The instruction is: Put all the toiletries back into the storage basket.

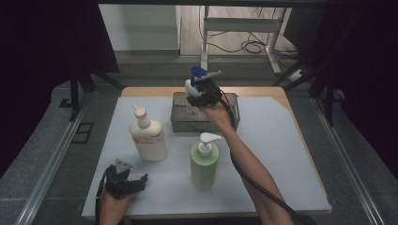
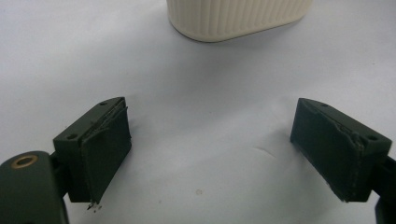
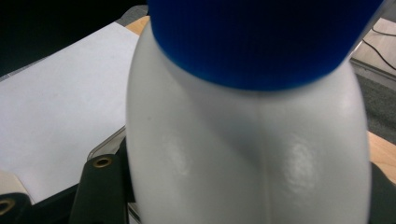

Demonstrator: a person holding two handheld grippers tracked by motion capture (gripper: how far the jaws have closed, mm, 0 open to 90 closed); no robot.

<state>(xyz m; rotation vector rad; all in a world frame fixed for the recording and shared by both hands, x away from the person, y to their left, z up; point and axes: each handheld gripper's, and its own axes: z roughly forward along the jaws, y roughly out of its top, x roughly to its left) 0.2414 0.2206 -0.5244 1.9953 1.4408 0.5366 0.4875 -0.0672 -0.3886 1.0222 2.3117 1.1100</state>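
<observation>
The right hand-held gripper holds a white spray bottle with a blue trigger head, its jaws closed partway around the bottle's body. In the right gripper view the bottle sits right up against the camera, its blue collar at the top and dark jaw parts showing at both lower edges of its body. The bottle is held upright above the clear bin, over the bin's middle, with its lower end at about rim height; whether it touches the bin's floor cannot be told. The bin stands at the far side of the tabletop, which is covered by a white sheet.

Nearer than the bin and to its left stands a cream pump bottle with an orange label. Nearer than the bin and roughly in line with its middle stands a green pump bottle with a white pump, well apart from the bin.

The left hand-held gripper rests low on the tabletop, nearer and farther left than the cream pump bottle. Its jaws stand wide apart with nothing between them; in the left gripper view only white sheet lies between the pads, and the ribbed base of the cream pump bottle stands just beyond them.
</observation>
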